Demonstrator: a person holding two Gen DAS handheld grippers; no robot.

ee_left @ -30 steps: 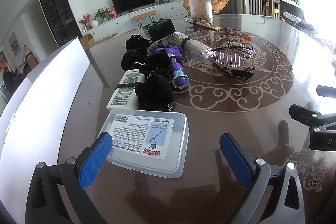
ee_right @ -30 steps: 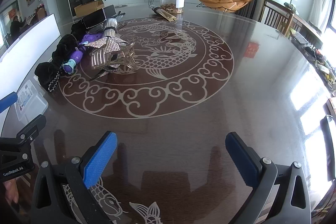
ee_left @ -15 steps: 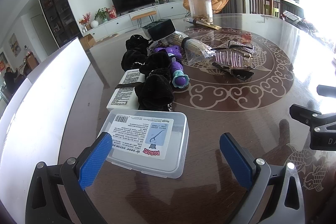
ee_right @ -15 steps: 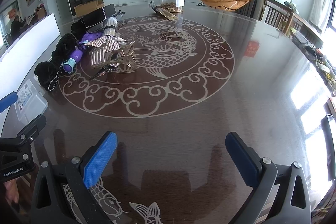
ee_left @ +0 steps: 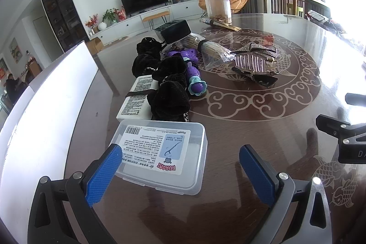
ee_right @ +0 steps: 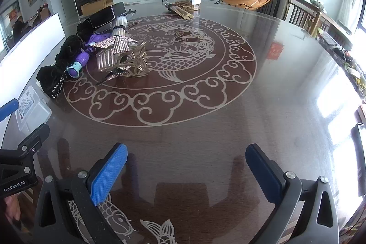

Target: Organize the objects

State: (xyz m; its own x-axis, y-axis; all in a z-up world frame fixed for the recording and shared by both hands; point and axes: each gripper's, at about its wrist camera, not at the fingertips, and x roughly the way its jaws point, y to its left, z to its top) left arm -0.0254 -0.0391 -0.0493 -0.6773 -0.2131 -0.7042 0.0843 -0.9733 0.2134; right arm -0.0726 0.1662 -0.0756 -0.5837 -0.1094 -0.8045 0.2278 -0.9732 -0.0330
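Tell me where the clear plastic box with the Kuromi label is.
In the left wrist view, the clear plastic box lies on the table's left side, just ahead of the open left gripper, with the black plush pile behind it.

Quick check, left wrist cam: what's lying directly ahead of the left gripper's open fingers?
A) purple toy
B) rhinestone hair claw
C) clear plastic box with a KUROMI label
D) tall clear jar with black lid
C: the clear plastic box lies flat on the table just ahead of the open left gripper, its near-left corner by the left pad; the other three items sit farther back.
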